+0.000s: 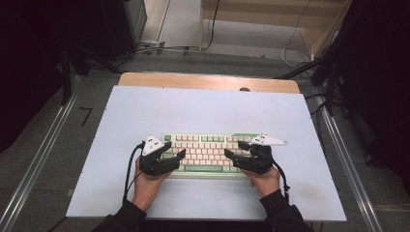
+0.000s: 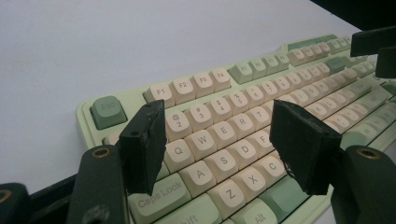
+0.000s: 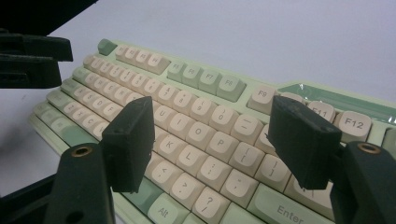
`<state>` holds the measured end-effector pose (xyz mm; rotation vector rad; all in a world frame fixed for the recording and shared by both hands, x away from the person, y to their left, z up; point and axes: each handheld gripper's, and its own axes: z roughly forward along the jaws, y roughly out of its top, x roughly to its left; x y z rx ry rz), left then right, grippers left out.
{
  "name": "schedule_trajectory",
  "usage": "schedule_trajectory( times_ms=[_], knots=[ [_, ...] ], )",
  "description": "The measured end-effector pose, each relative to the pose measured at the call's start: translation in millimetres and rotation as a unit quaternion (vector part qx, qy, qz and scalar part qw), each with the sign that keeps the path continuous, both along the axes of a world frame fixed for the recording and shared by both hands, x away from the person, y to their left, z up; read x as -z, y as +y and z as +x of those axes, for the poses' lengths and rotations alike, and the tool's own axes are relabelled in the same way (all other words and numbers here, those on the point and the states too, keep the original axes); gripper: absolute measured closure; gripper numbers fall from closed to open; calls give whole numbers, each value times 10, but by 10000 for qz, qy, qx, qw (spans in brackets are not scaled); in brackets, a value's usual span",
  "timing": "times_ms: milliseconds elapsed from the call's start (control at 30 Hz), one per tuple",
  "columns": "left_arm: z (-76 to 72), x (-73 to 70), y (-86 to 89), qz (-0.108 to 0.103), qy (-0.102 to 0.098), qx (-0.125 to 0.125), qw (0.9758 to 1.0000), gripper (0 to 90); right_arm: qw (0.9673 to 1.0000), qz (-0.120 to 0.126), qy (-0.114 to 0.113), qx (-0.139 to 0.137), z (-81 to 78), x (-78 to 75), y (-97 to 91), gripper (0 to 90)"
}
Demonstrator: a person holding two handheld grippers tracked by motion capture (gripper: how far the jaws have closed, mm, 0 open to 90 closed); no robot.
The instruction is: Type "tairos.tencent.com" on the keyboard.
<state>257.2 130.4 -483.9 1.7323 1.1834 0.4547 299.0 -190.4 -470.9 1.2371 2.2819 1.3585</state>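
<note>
While the keyboard (image 1: 205, 153) lies with its long axis running left to right across the pale mat (image 1: 145, 111), just in front of the person, each hand has taken one end of it — the left gripper (image 1: 175, 155) over the left end, the right gripper (image 1: 233, 155) over the right. Both point inward, toward the middle of the board, so the keys sit ahead of and below the jaws rather than off to a side.

From the left gripper view, the left gripper (image 2: 217, 149) stands wide, nothing between its pads, with the letter block from Q down to Z framed in the gap. The right gripper (image 3: 212, 142) is equally spread and empty; its jaws frame the O, P and punctuation keys, with Enter (image 3: 282, 211) near the right jaw.

Neither hand is nearer overall — each is closest to its own half. Whether any pad touches a keycap is hard to judge from these angles; they seem to hover just above. My reading is that the next move is a short dip downward onto a key.
</note>
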Motion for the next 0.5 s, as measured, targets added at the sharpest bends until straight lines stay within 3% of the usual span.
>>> schedule_trajectory(
  times_ms=[500],
  knots=[
    [-32,-21,58,-45,-29,-54,10000,367,9999,-34,-5,95,-12,-9,-78,292]
  ],
)
